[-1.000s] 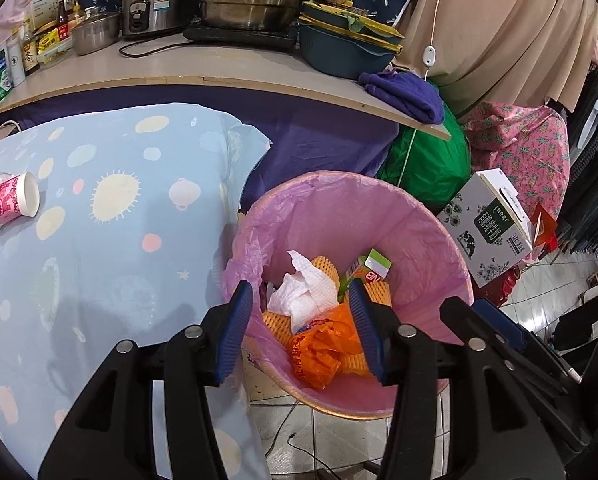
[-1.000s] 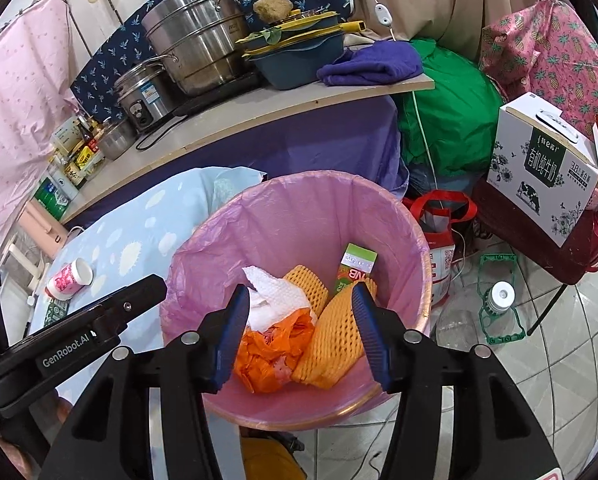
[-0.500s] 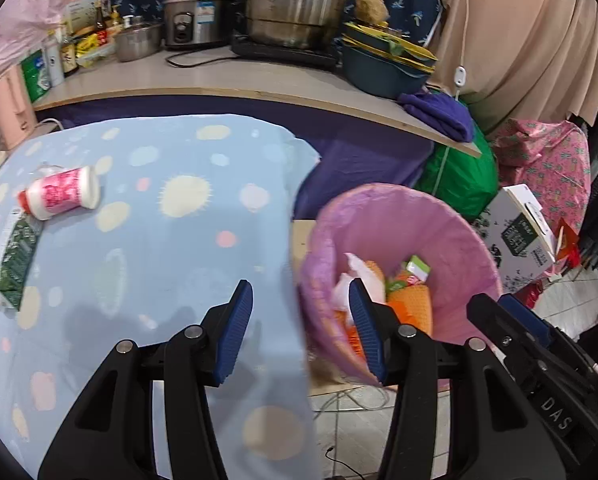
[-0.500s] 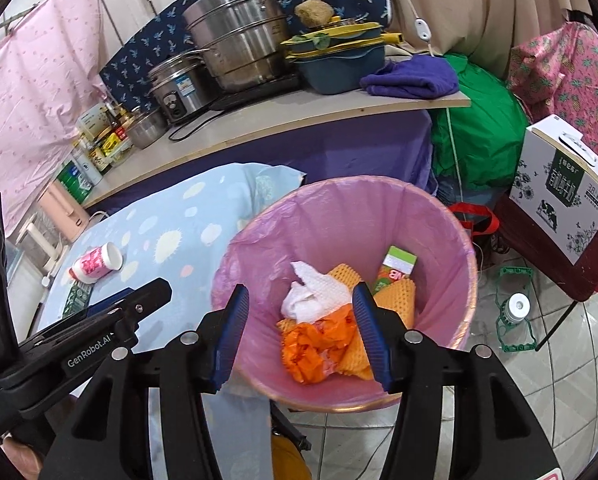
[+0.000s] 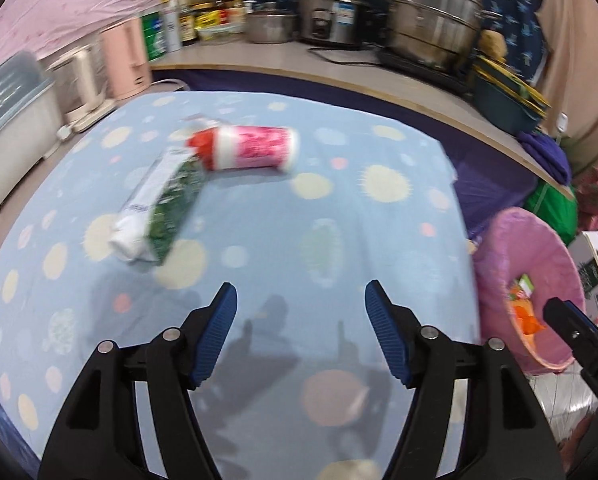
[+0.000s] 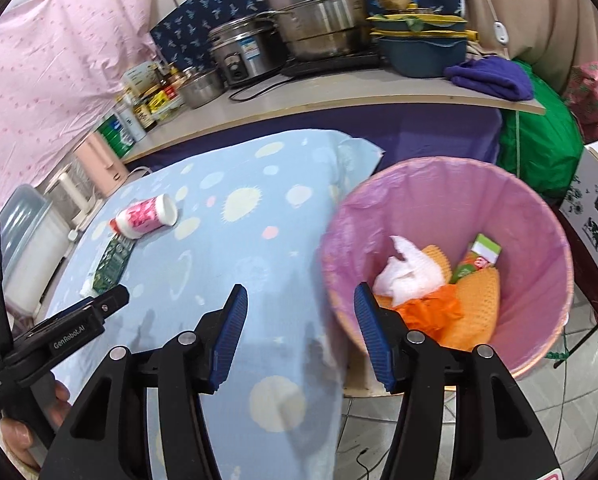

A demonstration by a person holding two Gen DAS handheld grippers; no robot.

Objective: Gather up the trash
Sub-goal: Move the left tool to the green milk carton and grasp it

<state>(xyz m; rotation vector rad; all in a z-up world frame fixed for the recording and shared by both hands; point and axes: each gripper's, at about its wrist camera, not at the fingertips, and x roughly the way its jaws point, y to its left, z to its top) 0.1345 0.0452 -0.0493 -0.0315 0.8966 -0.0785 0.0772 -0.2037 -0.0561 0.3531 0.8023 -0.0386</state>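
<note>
Upper centre of left wrist view: pink cup (image 5: 255,148) on its side, touching green wrapper (image 5: 167,204). Left gripper (image 5: 301,334) wide open, empty; right gripper (image 6: 297,330) too, beside pink bin (image 6: 539,216). Approach low, straddle cup w/o rolling it.

Pink curtain (image 6: 39,80), tiled floor (image 6: 579,420), cluttered counter (image 6: 339,96)

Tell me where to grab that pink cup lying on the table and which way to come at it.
Grip the pink cup across the middle of its round body. It lies on its side on the blue tablecloth, with its red end touching the green wrapper. Bring the open left hand-held gripper down from above, one finger on each long side, probably nearer the white rim to avoid the wrapper.
</note>
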